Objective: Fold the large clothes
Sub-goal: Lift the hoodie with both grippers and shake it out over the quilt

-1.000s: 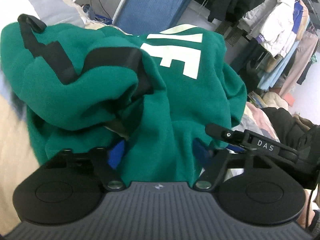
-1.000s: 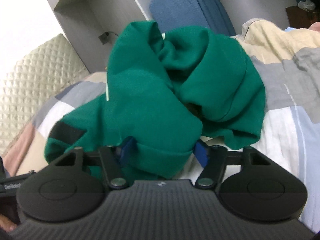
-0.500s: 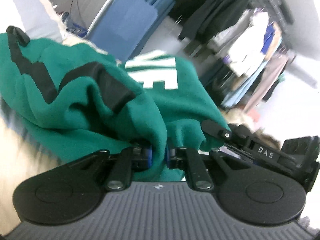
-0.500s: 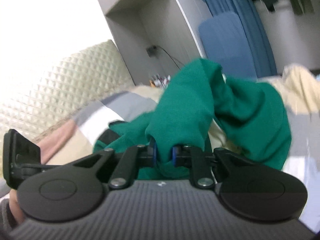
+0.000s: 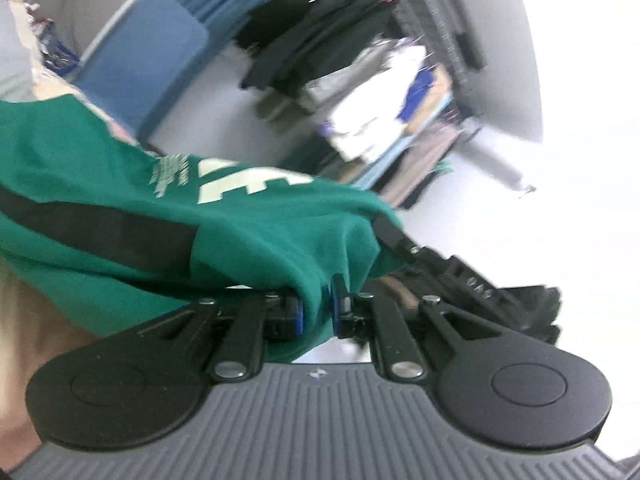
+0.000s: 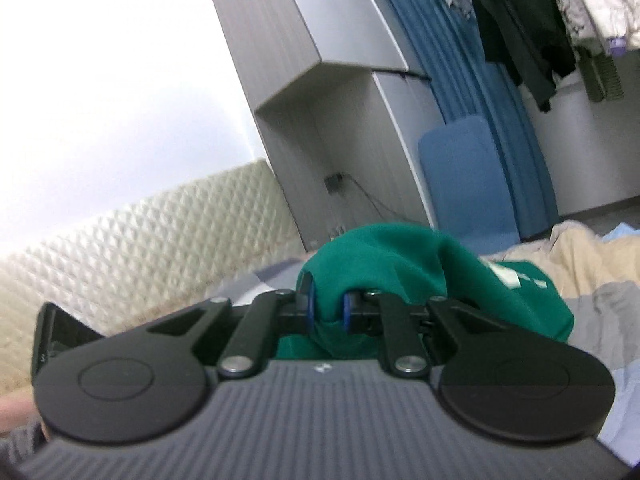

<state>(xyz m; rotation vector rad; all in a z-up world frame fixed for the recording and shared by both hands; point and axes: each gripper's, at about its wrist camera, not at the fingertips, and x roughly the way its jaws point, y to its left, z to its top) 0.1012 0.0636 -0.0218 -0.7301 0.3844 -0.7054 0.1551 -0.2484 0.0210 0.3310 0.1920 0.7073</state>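
Bed [image 6: 624, 304]: patchwork cover, partly under the load. Green sweatshirt [image 5: 248, 224]: bunched, hanging between 2 grippers above it. Left gripper [image 5: 316, 312] and right gripper [image 6: 329, 312]: each clamped on a fold. Step: lifting. Next, probably: spread it flat.

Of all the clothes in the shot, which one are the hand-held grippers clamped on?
The green sweatshirt with pale lettering; both hand-held grippers pinch it. The other clothes hang on the rack behind.
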